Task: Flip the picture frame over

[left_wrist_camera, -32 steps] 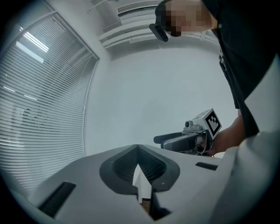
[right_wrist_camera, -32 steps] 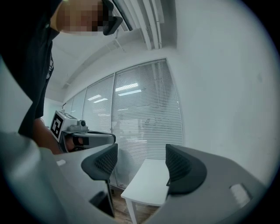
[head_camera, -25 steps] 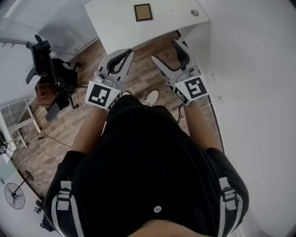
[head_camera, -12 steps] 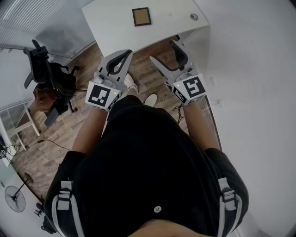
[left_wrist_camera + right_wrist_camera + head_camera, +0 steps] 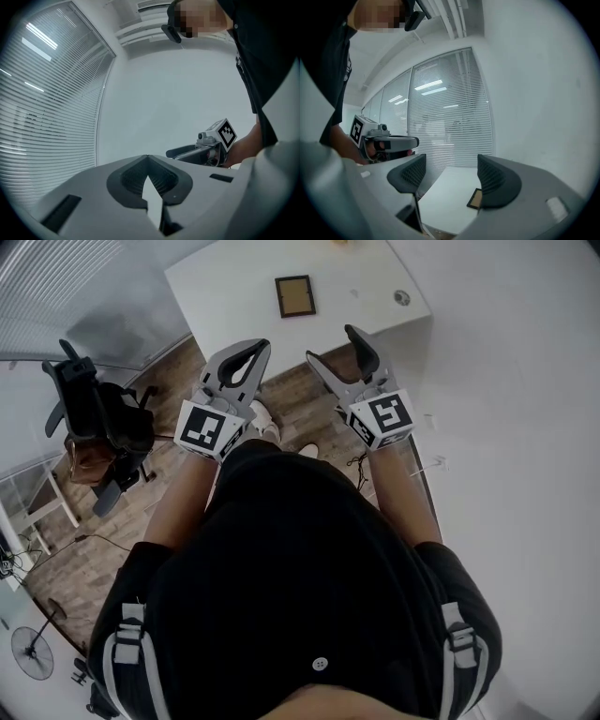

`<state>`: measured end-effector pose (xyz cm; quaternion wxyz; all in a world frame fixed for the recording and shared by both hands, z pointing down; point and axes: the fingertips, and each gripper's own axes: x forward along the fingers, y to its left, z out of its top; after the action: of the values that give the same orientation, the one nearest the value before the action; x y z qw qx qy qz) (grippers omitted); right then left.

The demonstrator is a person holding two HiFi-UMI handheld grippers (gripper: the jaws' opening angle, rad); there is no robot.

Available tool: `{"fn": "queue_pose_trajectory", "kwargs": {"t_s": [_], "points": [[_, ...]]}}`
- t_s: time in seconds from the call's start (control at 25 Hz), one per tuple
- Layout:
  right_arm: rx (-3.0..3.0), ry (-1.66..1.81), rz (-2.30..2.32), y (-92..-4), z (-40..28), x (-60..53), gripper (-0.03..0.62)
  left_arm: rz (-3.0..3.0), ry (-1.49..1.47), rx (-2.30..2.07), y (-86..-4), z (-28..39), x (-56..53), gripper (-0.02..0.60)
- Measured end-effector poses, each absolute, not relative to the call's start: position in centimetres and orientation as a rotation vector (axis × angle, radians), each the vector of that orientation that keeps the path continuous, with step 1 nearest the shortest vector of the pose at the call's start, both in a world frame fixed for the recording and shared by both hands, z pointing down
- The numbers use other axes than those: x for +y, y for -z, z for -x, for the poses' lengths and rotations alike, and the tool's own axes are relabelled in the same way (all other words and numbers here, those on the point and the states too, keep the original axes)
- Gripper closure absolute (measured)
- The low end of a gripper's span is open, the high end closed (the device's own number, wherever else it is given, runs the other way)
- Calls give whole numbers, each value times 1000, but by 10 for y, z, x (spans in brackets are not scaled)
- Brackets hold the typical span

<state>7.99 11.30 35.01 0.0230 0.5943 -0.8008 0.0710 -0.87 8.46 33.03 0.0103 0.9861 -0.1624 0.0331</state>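
Left tongs (image 5: 255,349) are pressed together, tips meeting with nothing between them, while the right tongs (image 5: 336,348) stand well apart and empty. Both are held out in front of the person, over the wooden floor (image 5: 291,399), just short of the white surface (image 5: 225,292). The picture frame (image 5: 294,296) lies flat on that surface, ahead of both tongs and roughly in line with the gap between them, touched by neither (a brown panel faces up inside a dark border). In the right gripper view the frame (image 5: 474,199) is partly hidden behind one jaw, with only a corner showing. The left gripper view looks up at a wall and window blinds (image 5: 47,117). The surface's far edge is cut off at the top of the head view. A small round thing (image 5: 401,298) near its right edge is too small to identify.
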Motion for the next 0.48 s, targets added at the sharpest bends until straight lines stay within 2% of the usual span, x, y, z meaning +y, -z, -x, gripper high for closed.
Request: {"fn": "queue_pose_trajectory", "kwargs": {"t_s": [0.48], "points": [[-2382,-314,-1850,-381,-80,-4,255,-3046,-91,-469,-344,10,-29,577]]}}
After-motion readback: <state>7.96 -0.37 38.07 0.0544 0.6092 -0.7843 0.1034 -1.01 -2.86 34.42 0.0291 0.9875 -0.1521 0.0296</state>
